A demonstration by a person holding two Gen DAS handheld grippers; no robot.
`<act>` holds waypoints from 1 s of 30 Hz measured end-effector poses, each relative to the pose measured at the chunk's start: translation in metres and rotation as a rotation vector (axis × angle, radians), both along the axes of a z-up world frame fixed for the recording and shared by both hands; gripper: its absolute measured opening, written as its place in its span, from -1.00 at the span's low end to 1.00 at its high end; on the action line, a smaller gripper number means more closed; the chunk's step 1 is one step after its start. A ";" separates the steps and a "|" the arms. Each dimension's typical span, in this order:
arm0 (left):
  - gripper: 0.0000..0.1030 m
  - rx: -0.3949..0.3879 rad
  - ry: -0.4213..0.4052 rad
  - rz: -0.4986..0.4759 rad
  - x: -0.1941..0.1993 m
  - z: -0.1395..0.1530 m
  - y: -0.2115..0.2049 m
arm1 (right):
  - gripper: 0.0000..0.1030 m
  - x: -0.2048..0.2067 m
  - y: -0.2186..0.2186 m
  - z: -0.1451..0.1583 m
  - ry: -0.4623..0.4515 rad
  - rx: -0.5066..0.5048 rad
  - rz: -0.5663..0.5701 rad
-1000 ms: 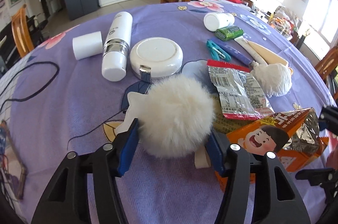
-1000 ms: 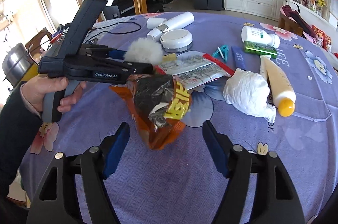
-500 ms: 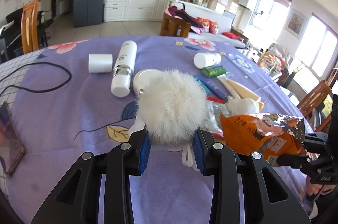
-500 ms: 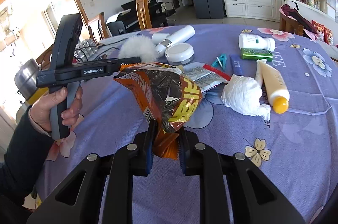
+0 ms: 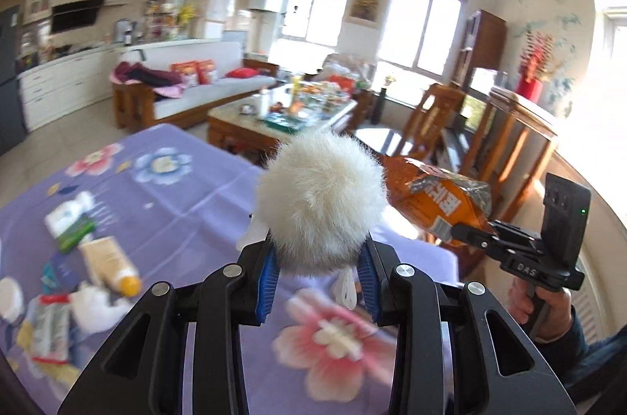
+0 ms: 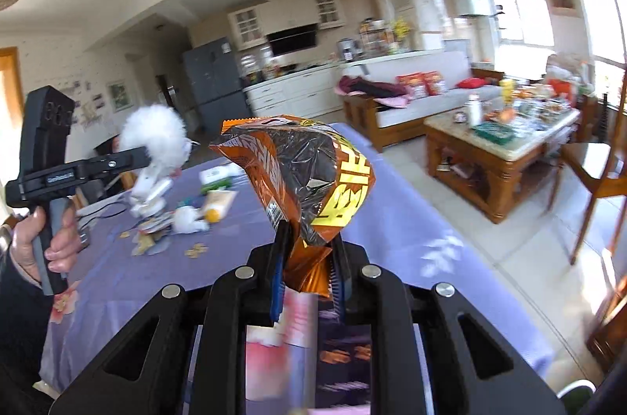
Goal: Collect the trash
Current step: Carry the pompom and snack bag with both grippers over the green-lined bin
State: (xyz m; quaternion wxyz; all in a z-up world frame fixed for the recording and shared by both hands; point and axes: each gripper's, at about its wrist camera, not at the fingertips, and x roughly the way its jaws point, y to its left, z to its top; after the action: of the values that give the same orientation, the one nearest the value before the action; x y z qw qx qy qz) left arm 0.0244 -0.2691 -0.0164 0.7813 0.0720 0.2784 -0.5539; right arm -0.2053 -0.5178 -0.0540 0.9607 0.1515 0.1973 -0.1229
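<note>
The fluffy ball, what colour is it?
The fluffy ball is creamy white, best seen in the left wrist view.

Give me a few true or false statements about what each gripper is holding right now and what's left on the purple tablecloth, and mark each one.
1. The left gripper is shut on the white fluffy pom-pom. True.
2. The right gripper is open and empty. False: it is shut on the orange snack bag, pinched at its lower end.
3. The snack bag lies flat on the tablecloth. False: it is held up in the air.
4. A crumpled white tissue lies on the table next to the tube with the orange cap. True.
5. Both grippers are held by hands; the hand on the right gripper shows in the left wrist view. True.
</note>
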 end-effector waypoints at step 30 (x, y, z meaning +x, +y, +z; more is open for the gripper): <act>-0.26 0.687 0.525 -0.641 -0.390 -0.502 -0.597 | -0.61 -0.357 -0.313 -0.432 0.665 0.584 -0.930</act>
State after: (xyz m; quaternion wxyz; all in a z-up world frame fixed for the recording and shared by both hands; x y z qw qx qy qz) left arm -0.3654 -0.8658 -0.5187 0.4085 0.2640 0.5936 -0.6412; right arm -0.5622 -0.8312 -0.4859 0.6136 0.4306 0.4236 -0.5085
